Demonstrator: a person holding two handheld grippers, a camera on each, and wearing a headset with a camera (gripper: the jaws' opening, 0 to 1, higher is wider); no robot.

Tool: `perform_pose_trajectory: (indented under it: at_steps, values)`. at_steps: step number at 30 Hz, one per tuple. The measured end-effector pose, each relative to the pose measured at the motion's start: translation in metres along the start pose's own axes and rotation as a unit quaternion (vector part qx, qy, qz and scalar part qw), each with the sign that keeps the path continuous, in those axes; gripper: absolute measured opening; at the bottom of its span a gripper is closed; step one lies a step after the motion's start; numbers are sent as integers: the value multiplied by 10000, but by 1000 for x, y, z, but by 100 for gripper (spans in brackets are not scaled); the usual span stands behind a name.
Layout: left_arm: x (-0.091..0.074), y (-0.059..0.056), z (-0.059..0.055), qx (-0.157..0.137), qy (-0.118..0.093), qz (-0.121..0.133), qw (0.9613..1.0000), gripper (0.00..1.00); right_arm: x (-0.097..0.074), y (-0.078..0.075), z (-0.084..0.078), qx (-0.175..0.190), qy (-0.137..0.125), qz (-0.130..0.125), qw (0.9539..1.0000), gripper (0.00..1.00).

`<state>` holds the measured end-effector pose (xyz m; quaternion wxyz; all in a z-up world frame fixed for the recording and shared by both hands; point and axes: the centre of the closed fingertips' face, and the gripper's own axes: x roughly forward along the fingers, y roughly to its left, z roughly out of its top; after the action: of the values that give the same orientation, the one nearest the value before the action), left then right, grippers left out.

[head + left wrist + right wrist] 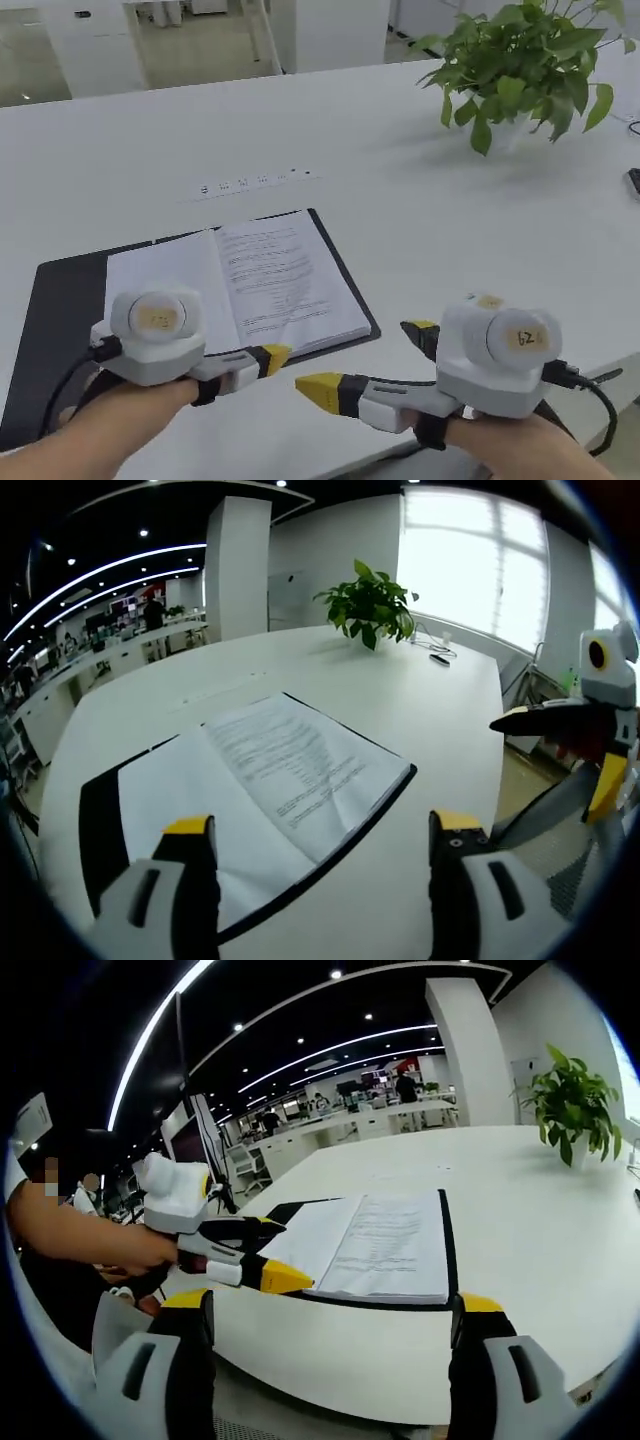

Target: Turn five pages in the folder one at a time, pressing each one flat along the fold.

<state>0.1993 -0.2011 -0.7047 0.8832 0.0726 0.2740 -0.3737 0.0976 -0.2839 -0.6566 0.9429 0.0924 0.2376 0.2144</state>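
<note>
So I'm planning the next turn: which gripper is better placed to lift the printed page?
Likely right: the right gripper is open beside the free edge of the printed page; the left gripper hovers nearer the fold.

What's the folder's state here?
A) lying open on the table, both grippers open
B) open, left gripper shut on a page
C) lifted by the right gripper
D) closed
A: the folder lies open on the table, and the left gripper and right gripper both have their jaws apart.
</note>
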Motion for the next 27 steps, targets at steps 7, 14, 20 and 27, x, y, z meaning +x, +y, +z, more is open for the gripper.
perform_pose_trajectory:
  at_steps: [7, 14, 20, 27]
  values:
    - [27, -8, 6, 20, 3, -145, 9999, 86, -1, -1, 3, 8, -102, -127, 9999, 98]
    - [56, -11, 9, 102, 46, -181, 9998, 84, -1, -1, 6, 38, -161, -199, 9997, 98]
    - [75, -13, 8, 124, 73, -196, 9997, 83, -2, -3, 7, 100, -192, -278, 9994, 97]
    - [95, -24, 5, 111, 77, -154, 9998, 81, -2, -7, 11, 201, -291, -403, 9986, 97]
